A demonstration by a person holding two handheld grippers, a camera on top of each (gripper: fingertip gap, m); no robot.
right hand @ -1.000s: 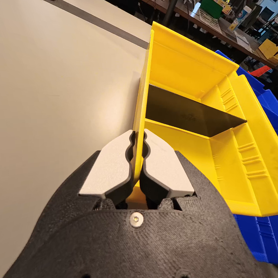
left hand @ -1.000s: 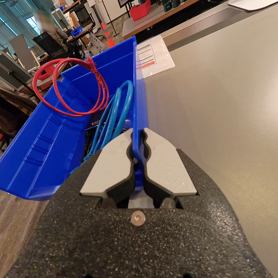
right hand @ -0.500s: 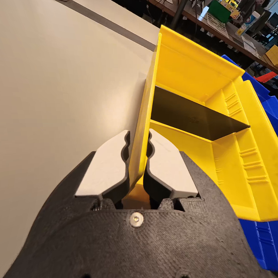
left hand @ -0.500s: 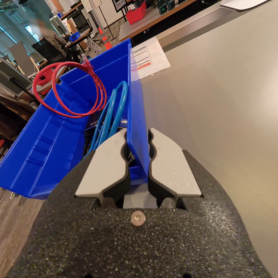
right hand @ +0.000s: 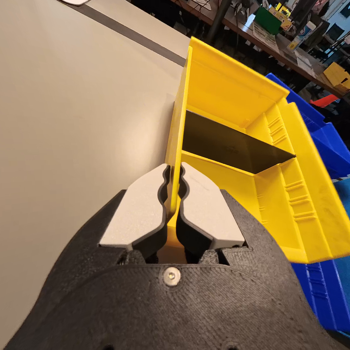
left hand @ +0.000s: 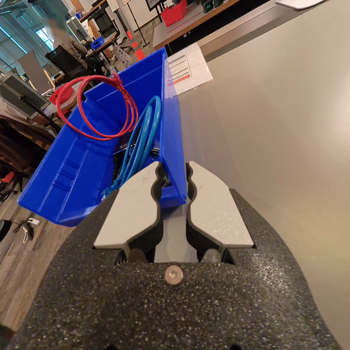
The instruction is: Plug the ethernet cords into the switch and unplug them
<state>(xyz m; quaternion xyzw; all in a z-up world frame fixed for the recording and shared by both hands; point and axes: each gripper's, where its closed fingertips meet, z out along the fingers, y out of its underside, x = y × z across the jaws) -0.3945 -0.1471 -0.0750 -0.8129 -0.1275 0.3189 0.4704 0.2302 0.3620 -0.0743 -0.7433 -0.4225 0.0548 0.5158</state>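
Left gripper (left hand: 172, 170), jaws parted, straddles the right wall of the blue bin (left hand: 75, 170), which holds red cord (left hand: 98, 106), blue cord (left hand: 145, 132) and a dark device. Right gripper (right hand: 174, 170) clamps the yellow bin (right hand: 236, 98) wall.
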